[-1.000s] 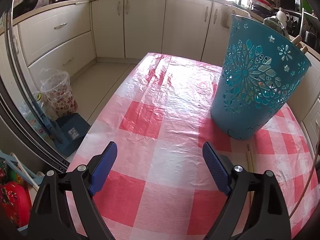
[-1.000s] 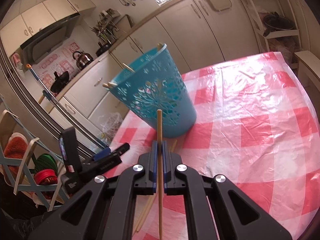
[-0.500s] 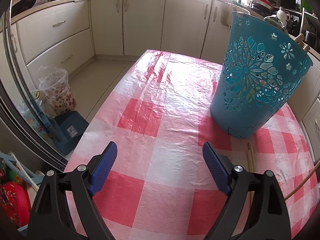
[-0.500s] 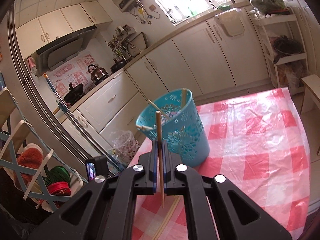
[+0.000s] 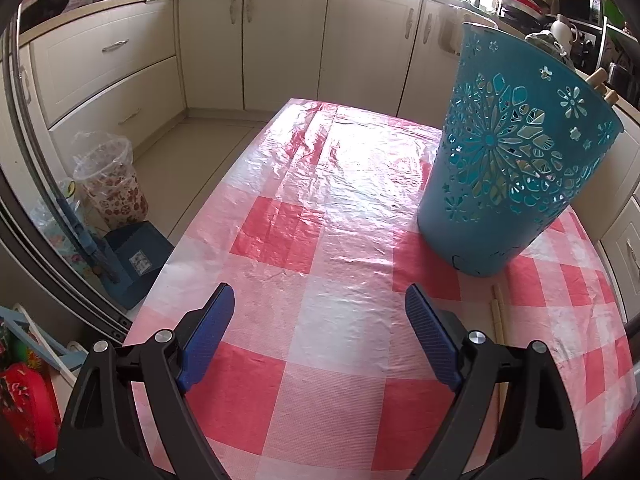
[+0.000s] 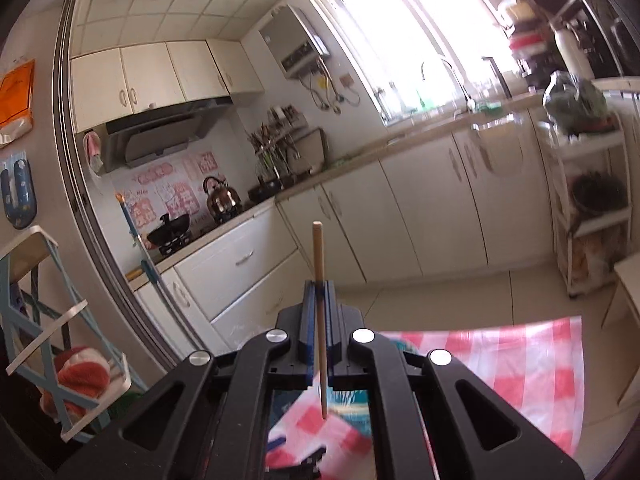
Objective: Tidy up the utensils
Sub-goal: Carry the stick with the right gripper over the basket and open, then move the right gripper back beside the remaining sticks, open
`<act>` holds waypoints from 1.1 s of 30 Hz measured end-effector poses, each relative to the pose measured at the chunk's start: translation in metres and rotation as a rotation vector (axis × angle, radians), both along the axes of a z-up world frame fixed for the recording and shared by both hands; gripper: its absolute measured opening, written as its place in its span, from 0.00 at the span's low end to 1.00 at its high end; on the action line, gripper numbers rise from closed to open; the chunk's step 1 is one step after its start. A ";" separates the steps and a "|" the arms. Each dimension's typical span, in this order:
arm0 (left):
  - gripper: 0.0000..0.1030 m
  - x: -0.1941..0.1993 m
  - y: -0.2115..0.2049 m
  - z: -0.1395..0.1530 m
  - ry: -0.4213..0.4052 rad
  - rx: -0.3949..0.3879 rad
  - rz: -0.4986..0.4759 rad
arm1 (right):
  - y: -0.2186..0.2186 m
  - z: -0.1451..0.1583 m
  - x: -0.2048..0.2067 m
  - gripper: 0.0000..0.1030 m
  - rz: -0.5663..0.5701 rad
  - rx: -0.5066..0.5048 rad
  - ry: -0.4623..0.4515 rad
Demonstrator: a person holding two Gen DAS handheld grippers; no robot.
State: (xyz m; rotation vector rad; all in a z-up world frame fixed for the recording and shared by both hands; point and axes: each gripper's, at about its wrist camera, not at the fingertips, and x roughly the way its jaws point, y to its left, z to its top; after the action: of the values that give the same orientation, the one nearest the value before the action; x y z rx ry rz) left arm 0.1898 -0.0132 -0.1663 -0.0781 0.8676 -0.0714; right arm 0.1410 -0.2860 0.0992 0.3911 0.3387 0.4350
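Note:
A teal cut-out basket (image 5: 516, 168) stands on the red-checked table (image 5: 320, 240), with wooden chopstick ends (image 5: 600, 80) poking over its far rim. Two more chopsticks (image 5: 498, 312) lie on the cloth in front of it. My left gripper (image 5: 316, 332) is open and empty, low over the table, left of the basket. My right gripper (image 6: 319, 292) is shut on a single wooden chopstick (image 6: 318, 256), held upright high above the table; a bit of the teal basket (image 6: 348, 408) shows below it, mostly hidden by the gripper body.
Kitchen cabinets (image 5: 280, 40) run along the far wall. A lined bin (image 5: 108, 180) and a blue dustpan (image 5: 132, 256) stand on the floor left of the table. A white shelf rack (image 6: 588, 216) stands at the right.
My right gripper has risen and tilted up with the chopstick, so the basket dropped out of the view's middle. The left gripper has barely moved.

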 end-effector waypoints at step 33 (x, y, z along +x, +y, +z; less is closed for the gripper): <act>0.83 0.003 0.003 -0.006 0.029 -0.030 -0.003 | 0.044 -0.225 -0.047 0.34 -0.110 -0.228 0.538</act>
State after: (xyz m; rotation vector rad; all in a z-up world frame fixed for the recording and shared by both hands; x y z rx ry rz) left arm 0.1932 -0.0106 -0.1727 -0.1060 0.8961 -0.0864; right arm 0.0941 -0.2419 -0.1259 0.2964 0.8777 0.1733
